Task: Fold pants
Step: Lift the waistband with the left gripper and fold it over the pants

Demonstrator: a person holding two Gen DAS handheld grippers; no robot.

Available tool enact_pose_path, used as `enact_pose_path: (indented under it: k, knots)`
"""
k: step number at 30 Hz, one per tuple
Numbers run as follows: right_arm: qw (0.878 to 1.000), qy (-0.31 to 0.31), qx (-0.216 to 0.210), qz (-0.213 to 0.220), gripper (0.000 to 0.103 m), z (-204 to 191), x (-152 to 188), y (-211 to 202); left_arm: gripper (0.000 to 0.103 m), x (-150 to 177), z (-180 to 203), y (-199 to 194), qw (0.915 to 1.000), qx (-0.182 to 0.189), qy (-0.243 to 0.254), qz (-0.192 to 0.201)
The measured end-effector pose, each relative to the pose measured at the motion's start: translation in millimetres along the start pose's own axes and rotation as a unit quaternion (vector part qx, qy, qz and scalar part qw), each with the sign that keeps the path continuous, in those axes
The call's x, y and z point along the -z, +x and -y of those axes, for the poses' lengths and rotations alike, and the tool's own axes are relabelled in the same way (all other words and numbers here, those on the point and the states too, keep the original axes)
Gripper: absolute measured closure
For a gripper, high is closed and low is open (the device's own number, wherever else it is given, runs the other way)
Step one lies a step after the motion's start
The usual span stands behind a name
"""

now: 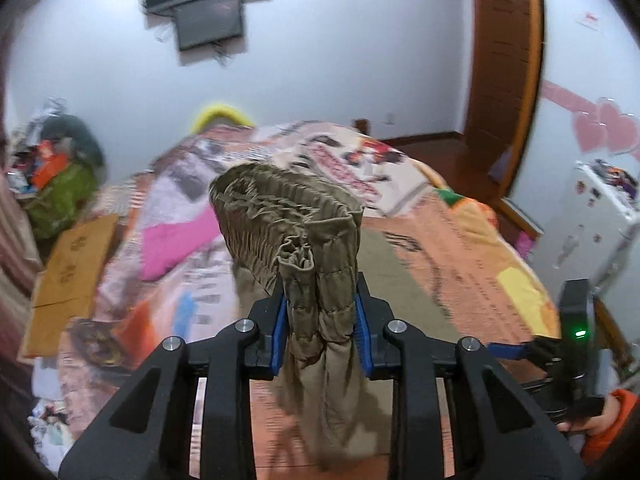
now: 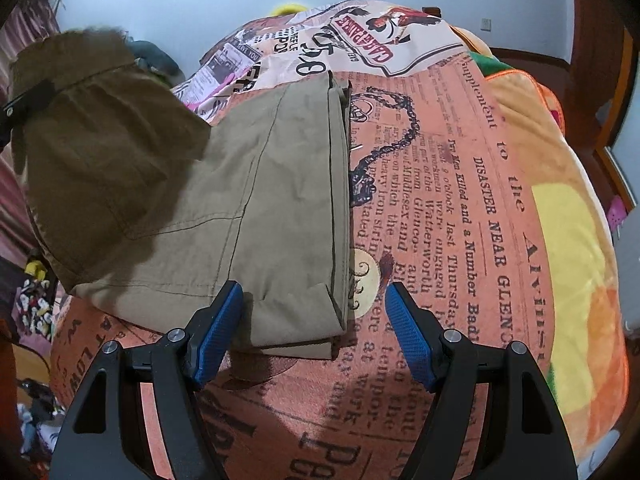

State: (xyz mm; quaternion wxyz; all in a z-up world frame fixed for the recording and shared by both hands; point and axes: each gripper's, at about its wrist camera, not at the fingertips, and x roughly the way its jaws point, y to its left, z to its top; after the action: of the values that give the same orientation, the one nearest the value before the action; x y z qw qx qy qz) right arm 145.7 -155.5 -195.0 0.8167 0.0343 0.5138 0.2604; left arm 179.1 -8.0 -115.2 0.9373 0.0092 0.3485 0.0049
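Khaki pants [image 2: 280, 200] lie folded lengthwise on the bed. Their elastic waistband end [image 1: 288, 216] is lifted off the bed. My left gripper [image 1: 320, 312] is shut on the gathered waistband and holds it up; in the right wrist view this raised part [image 2: 100, 128] hangs at the upper left. My right gripper [image 2: 314, 320] is open and empty, low over the near folded edge of the pants, with its left finger [image 2: 218, 332] over the cloth. It also shows in the left wrist view [image 1: 576, 332] at the right edge.
The bed wears a newspaper-print blanket [image 2: 460, 220] in orange and white. A cardboard sheet [image 1: 68, 272] and a clutter pile [image 1: 56, 168] lie left of the bed. A white cabinet [image 1: 592, 220] stands right, and a wooden door frame [image 1: 504, 60] behind.
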Motion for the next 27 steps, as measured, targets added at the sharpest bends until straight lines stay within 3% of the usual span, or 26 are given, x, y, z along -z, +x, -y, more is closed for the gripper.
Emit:
enact_pose_path:
  k: [10,21,27]
  knots:
    - [1.0,0.001,-0.007,0.001,0.033,1,0,2,0.077,-4,31,38,0.9935,0.095,-0.015,-0.06]
    - [1.0,0.005,-0.013,0.002,0.032,3,0,5,0.077,10,57,69,0.9825,0.14,-0.009,-0.123]
    - [1.0,0.005,-0.009,0.002,0.032,3,-1,5,0.077,23,70,81,0.9785,0.14,0.012,-0.152]
